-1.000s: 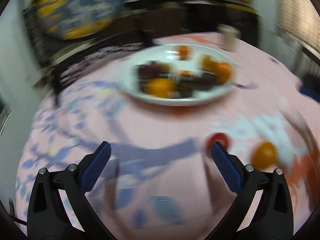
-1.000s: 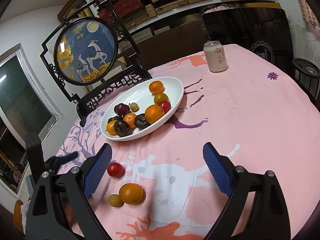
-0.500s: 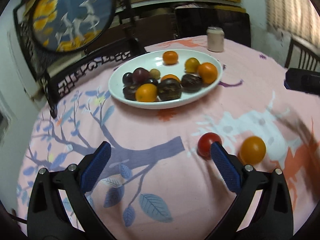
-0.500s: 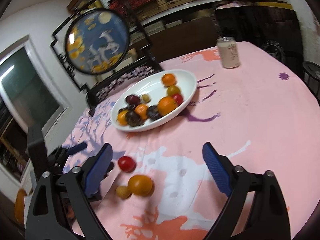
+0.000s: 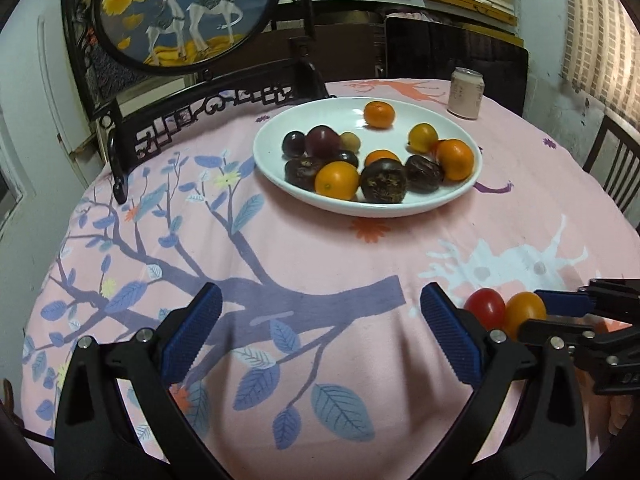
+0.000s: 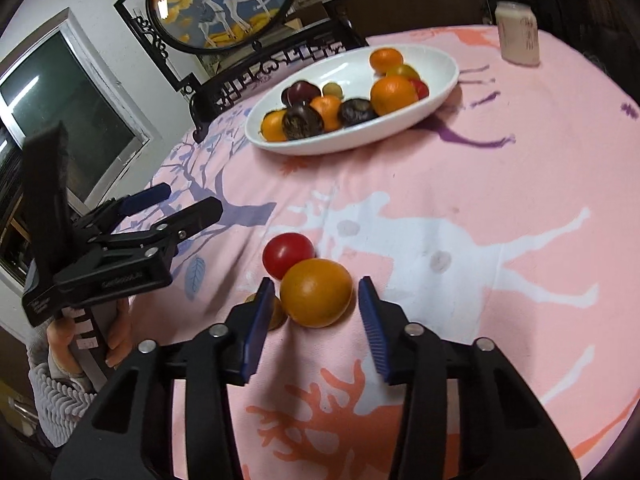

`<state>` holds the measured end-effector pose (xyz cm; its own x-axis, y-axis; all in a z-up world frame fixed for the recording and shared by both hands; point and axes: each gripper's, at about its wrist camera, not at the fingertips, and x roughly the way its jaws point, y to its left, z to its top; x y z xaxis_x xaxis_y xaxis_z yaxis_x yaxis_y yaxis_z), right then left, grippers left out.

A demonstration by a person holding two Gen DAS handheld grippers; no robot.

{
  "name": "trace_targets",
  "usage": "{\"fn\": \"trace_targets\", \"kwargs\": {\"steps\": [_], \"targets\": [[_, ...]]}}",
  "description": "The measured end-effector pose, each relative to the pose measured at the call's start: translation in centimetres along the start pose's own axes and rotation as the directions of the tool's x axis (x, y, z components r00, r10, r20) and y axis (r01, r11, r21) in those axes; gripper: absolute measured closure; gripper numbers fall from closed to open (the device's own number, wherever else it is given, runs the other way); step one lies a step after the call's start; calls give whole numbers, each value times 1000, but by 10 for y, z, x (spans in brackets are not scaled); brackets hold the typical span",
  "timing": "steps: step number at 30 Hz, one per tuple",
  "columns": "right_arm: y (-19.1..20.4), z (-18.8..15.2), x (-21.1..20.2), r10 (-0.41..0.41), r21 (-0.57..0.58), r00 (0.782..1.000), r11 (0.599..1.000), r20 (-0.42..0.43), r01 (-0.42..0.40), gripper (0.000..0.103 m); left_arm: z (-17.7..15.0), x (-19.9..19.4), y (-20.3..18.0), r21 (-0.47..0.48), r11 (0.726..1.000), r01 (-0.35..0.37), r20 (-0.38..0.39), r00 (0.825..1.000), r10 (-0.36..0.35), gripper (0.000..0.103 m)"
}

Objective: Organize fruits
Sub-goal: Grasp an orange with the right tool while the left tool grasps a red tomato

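A loose orange (image 6: 316, 294) lies on the pink tablecloth beside a red tomato (image 6: 288, 254). My right gripper (image 6: 316, 281) straddles the orange, jaws closing, with a thin gap still showing at each pad. A small brown fruit (image 6: 277, 314) is half hidden behind its left finger. The left wrist view shows the same orange (image 5: 525, 312) and tomato (image 5: 484, 307) at the right, with the right gripper (image 5: 554, 314) around the orange. My left gripper (image 5: 320, 300) hovers open over the cloth, with nothing between its fingers. A white plate (image 5: 360, 210) farther back holds several oranges and dark fruits.
A drink can (image 5: 466, 94) stands behind the plate. A round deer screen (image 5: 184, 12) on a black carved stand lines the table's far left edge. A chair back (image 5: 616, 168) is at the right. A hand (image 6: 116, 320) holds the left gripper (image 6: 172, 208).
My right gripper has dropped and moved up to the orange, and its jaws have narrowed from wide to close around it. It now appears at the right of the left wrist view.
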<state>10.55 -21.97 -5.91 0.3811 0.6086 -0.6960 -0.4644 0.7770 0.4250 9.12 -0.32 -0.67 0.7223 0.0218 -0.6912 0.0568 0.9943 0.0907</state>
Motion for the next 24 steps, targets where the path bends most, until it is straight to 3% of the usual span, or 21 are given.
{"fn": "trace_targets", "kwargs": {"steps": [6, 11, 14, 17, 18, 20, 24], "targets": [[1, 3, -12, -28, -20, 998, 999, 48, 29, 66, -2, -2, -12, 52, 998, 32, 5, 999, -32, 2], [-28, 17, -63, -113, 93, 967, 991, 230, 94, 66, -6, -10, -30, 114, 989, 97, 34, 994, -102, 2], [-45, 19, -72, -96, 172, 964, 984, 246, 54, 66, -8, -11, -51, 177, 973, 151, 29, 987, -158, 2], [-41, 20, -71, -84, 154, 967, 987, 242, 48, 66, -10, -9, -73, 254, 958, 136, 27, 989, -148, 4], [-40, 20, -70, -82, 149, 967, 988, 240, 47, 66, -10, -8, -77, 266, 954, 136, 27, 989, -148, 7], [-40, 19, -70, -82, 149, 968, 988, 238, 47, 66, -8, -6, -84, 272, 948, 165, 9, 985, -174, 24], [-42, 20, -69, -85, 160, 968, 986, 235, 48, 66, -7, 2, -93, 278, 935, 222, -42, 975, -219, 39]]}}
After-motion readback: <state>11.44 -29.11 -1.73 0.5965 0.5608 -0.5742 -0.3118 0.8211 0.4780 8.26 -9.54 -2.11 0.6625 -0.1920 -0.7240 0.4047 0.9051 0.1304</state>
